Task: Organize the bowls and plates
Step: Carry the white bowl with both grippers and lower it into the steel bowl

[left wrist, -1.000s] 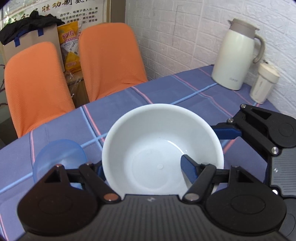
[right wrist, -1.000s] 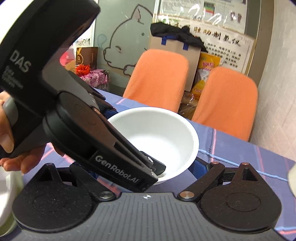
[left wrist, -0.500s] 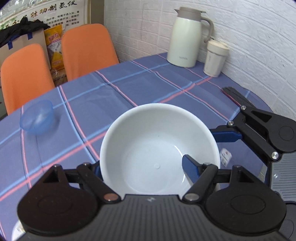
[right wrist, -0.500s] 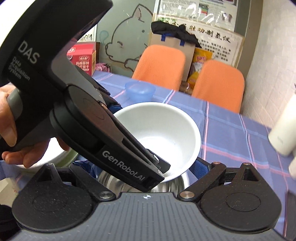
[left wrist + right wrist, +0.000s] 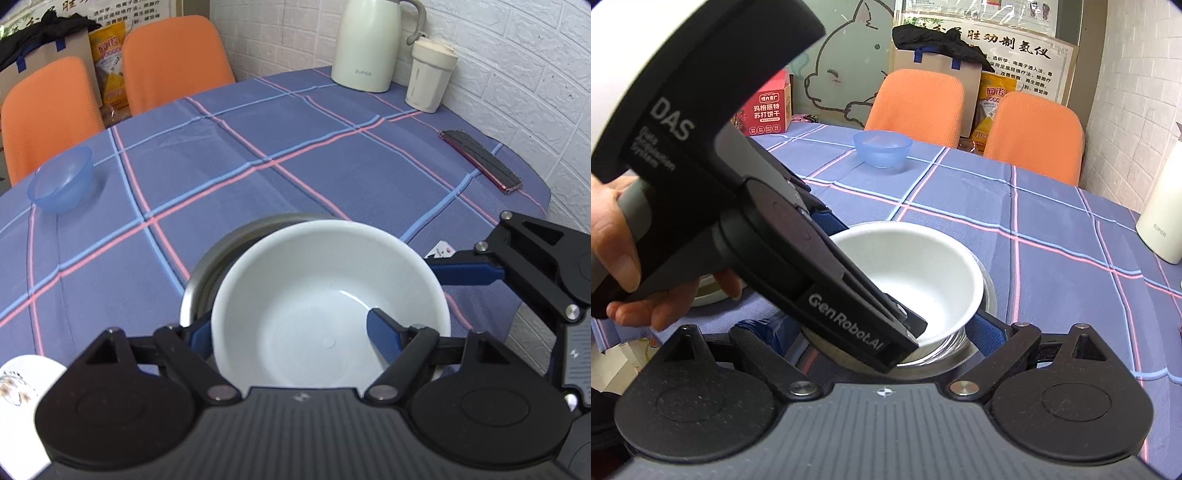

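Observation:
My left gripper [image 5: 291, 334] holds a white bowl [image 5: 317, 295]: one blue finger is outside its left wall, the other inside. The bowl sits within the rim of a steel bowl [image 5: 221, 251] on the plaid tablecloth. In the right wrist view the white bowl [image 5: 923, 266] is nested in the steel bowl [image 5: 945, 350], partly hidden by the left gripper [image 5: 870, 273] and the hand holding it. My right gripper [image 5: 875, 325] has its jaws spread wide around the near side of both bowls. A small blue bowl [image 5: 61, 181] stands apart at the far left.
A patterned white plate [image 5: 22, 376] lies at the near left table edge. A cream kettle [image 5: 369, 48], a lidded cup [image 5: 430, 81] and a phone [image 5: 480, 160] sit by the brick wall. Two orange chairs [image 5: 173, 62] stand behind the table, and a red box [image 5: 768, 107] at its far left.
The white bowl travelled from above the blue bowl back toward the near table edge and came down into the steel bowl. Both grippers moved together with it.

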Action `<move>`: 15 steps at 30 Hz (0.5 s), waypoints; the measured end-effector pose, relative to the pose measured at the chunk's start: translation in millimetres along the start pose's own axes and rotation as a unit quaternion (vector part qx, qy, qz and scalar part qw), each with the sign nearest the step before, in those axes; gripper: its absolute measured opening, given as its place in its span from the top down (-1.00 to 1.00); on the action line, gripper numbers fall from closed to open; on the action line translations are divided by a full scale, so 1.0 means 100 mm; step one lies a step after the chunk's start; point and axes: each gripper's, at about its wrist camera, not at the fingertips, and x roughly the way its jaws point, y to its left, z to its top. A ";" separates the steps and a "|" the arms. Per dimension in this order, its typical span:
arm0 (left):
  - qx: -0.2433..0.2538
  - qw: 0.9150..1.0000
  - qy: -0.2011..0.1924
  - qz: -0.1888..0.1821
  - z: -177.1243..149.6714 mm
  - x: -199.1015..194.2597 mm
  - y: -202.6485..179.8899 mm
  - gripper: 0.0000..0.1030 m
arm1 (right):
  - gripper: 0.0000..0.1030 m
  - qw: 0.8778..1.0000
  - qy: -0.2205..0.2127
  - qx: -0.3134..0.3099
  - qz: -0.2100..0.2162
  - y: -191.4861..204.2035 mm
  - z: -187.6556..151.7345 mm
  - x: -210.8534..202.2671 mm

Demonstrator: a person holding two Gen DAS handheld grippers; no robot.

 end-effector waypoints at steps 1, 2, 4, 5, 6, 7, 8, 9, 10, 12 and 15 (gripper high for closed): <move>0.000 1.000 0.002 0.002 0.00 0.00 0.00 -0.67 | -0.61 1.000 0.001 0.001 0.000 0.01 -0.02 -0.01; -0.001 1.000 0.004 -0.001 0.00 0.00 0.01 -0.73 | -0.61 1.000 0.002 0.002 0.000 0.01 -0.03 -0.02; -0.004 1.000 0.002 -0.006 0.00 -0.04 0.02 -0.81 | -0.61 1.000 0.002 0.003 -0.002 0.02 -0.06 -0.03; -0.002 1.000 0.001 -0.006 0.00 -0.06 0.02 -0.82 | -0.61 1.000 0.002 0.004 -0.004 0.02 -0.09 -0.05; 0.002 1.000 0.002 -0.005 0.00 -0.08 0.02 -0.82 | -0.61 1.000 0.002 0.006 -0.005 0.02 -0.10 -0.06; 0.004 1.000 0.002 -0.004 0.01 -0.10 0.01 -0.82 | -0.61 1.000 0.001 0.009 -0.007 0.02 -0.11 -0.07; 0.004 1.000 -0.001 -0.005 0.01 -0.13 0.01 -0.82 | -0.61 1.000 0.000 0.013 -0.008 0.01 -0.12 -0.09; 0.003 1.000 -0.005 -0.006 0.01 -0.17 0.02 -0.82 | -0.61 1.000 -0.002 0.017 -0.008 0.00 -0.13 -0.11; 0.002 1.000 -0.010 -0.008 0.00 -0.21 0.02 -0.82 | -0.61 1.000 -0.004 0.021 -0.008 0.00 -0.13 -0.13; 0.000 1.000 -0.019 -0.010 0.00 -0.28 0.03 -0.82 | -0.61 0.999 -0.011 0.028 -0.010 -0.01 -0.15 -0.18; 0.005 1.000 -0.030 0.001 0.00 -0.34 0.02 -0.83 | -0.61 0.999 -0.021 0.032 -0.013 -0.02 -0.13 -0.22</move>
